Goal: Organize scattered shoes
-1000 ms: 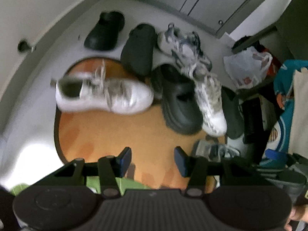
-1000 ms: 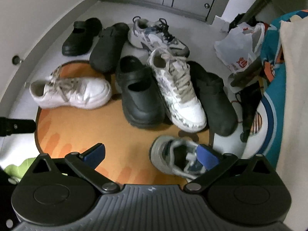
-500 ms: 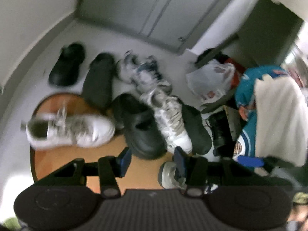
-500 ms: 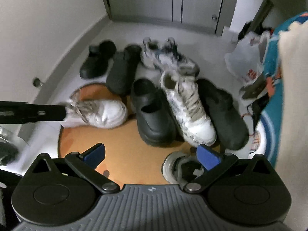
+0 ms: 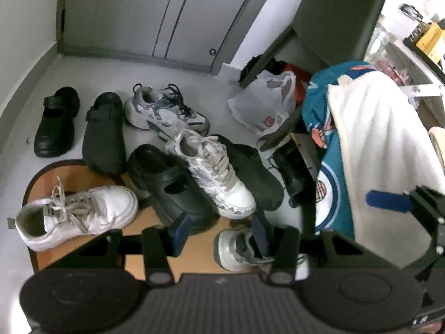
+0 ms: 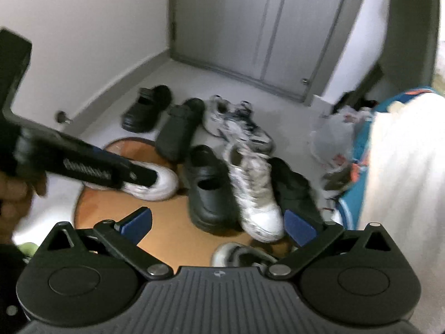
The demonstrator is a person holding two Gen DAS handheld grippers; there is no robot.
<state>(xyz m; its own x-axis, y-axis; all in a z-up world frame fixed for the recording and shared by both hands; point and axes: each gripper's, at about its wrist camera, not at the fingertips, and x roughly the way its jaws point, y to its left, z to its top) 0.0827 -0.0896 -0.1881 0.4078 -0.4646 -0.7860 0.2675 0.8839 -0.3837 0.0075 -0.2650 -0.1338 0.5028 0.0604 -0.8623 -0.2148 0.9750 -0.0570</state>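
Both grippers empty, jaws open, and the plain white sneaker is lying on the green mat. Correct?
One thing is off: the mat is orange, not green, as the left wrist view shows. The plain white sneaker does lie on it, and the left gripper and right gripper are both empty with open jaws.

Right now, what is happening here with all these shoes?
A person holds a gripper in each hand above a heap of shoes on the floor. Neither holds anything: the left gripper and the right gripper are both open and empty. The white sneaker lies alone on the orange mat, a grey sneaker lies nearest the grippers, and black clogs and other sneakers are still mixed together. Sorting is not yet done.
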